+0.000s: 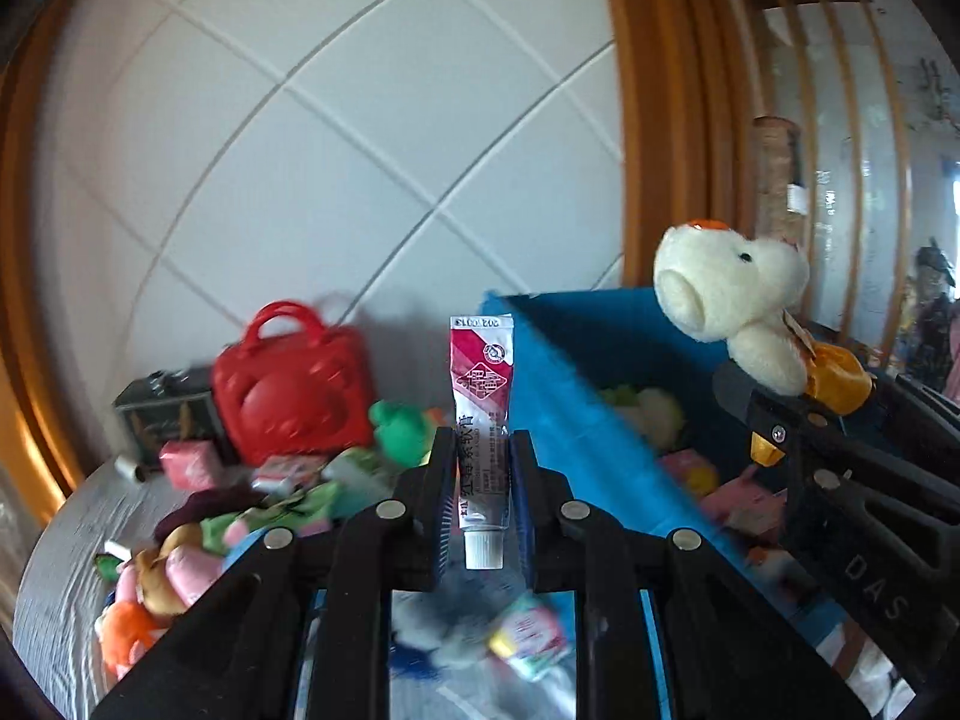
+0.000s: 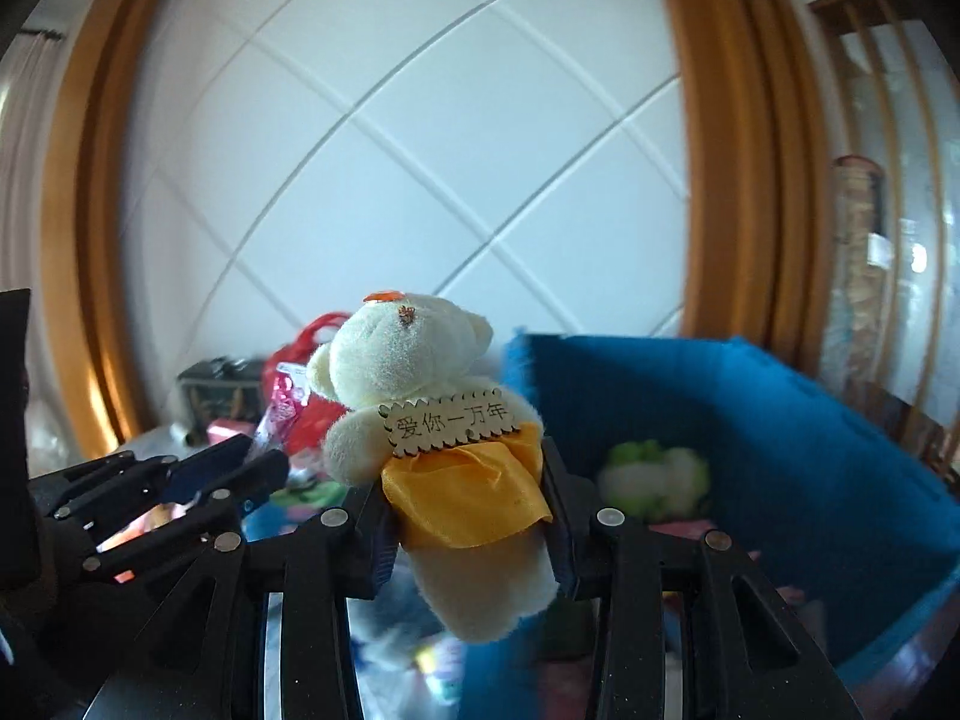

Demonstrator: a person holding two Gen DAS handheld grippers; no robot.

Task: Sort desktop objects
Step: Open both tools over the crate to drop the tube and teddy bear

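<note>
Fingers of the left gripper (image 1: 480, 492) clench an ointment tube (image 1: 482, 414) upright at lower centre; the right gripper (image 2: 465, 516) clamps a plush bear (image 2: 444, 420) (both probably bound for the blue bin (image 2: 780, 420)).

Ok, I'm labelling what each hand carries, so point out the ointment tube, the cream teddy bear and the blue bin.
ointment tube (image 1: 482, 414): left wrist view, on its printed body above the fingers.
cream teddy bear (image 2: 408, 354): right wrist view, on its head.
blue bin (image 2: 780, 420): right wrist view, on its inner wall.

Tube (image 1: 482, 420): red-and-white print, white cap. Bear (image 2: 444, 444): cream plush, orange-yellow skirt. Bin (image 2: 780, 420): blue. Handbag (image 1: 294, 390): red.
</note>
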